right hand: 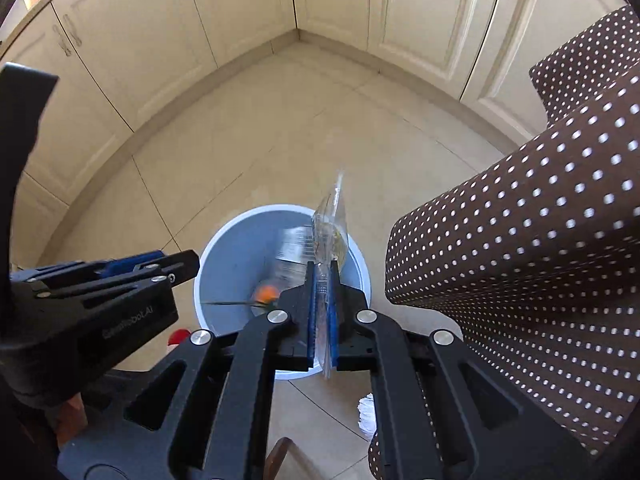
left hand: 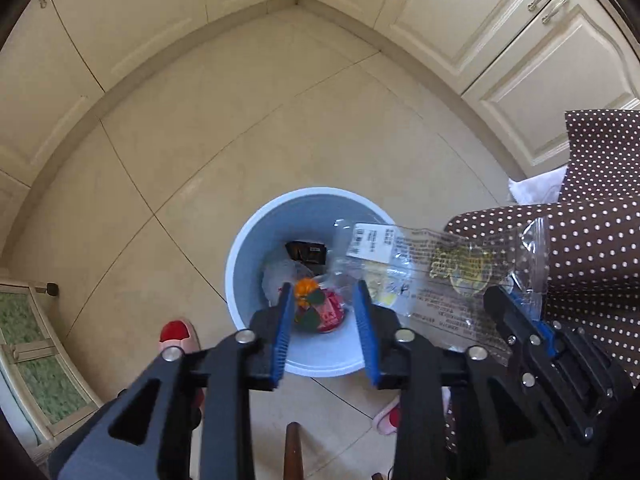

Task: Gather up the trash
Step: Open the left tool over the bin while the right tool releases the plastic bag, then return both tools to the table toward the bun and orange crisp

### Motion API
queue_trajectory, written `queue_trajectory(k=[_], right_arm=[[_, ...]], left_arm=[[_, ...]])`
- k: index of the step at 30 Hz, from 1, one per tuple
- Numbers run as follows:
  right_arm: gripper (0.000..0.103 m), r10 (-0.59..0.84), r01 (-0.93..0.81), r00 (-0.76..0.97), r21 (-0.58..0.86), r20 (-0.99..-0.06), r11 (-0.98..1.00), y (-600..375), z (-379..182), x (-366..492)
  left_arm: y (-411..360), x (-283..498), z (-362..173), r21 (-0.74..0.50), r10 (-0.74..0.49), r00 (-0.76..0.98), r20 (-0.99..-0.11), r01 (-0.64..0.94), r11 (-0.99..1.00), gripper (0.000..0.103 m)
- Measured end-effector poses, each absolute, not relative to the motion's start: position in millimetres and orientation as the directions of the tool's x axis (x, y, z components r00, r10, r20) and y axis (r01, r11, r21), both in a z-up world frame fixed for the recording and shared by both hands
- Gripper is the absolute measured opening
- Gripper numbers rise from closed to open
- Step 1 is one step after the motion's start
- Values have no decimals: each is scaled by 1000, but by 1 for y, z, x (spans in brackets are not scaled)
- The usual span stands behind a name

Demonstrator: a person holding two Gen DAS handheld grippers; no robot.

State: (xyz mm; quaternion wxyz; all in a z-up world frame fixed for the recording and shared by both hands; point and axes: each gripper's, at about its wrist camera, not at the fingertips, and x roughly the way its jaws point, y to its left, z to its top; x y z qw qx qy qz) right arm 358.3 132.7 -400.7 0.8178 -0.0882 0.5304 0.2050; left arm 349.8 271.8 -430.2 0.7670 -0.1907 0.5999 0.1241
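Observation:
A pale blue waste bin (left hand: pixel 240 240) (right hand: pixel 212 248) stands on the tiled floor below both grippers. It holds a black packet (left hand: pixel 306 250), a red wrapper (left hand: pixel 330 312) and white plastic. My left gripper (left hand: pixel 324 286) (right hand: pixel 184 268) hangs open over the bin. An orange and green scrap (left hand: pixel 306 288) (right hand: pixel 267 293) shows in the gap between its fingers, with neither pad touching it, and looks blurred in the right wrist view. My right gripper (right hand: pixel 323 266) (left hand: pixel 494 294) is shut on a clear printed plastic bag (right hand: pixel 330 220) (left hand: pixel 424 264), which sticks out over the bin's right rim.
A brown cloth with white dots (left hand: pixel 592 248) (right hand: pixel 520 240) hangs close on the right. Cream cabinets (left hand: pixel 460 20) meet in a corner behind the bin. A person's red-toed slipper (left hand: pixel 176 332) is left of the bin, a glass-fronted cabinet (left hand: pixel 32 352) further left.

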Motion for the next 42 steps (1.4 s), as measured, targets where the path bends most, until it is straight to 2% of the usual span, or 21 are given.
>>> queue_trajectory(k=[17,23,26,33,42], right_arm=[[7,275,-431,310,124,-910,894,161,-425,367],[14,283,-430,319,127,-905,894,164,-418,366],[30,287,-425,329,130,-900,896,160,-409,365],[30,306,-426,393,123,-867,896,147,-371,355],[30,361,-443,516,118,-777,889,122,-284,324]], left_arm=[[289,338,-424,-137,-11,264,-964,-464,875,32],[293,334,-415,-144,-8,280,-960,-469,871,32],[290,331,-406,-144,1,294,-956,-471,870,34],[285,318,-366,-147,35,358,-933,-467,872,36],[260,285,-281,-131,118,499,-858,-435,891,36]])
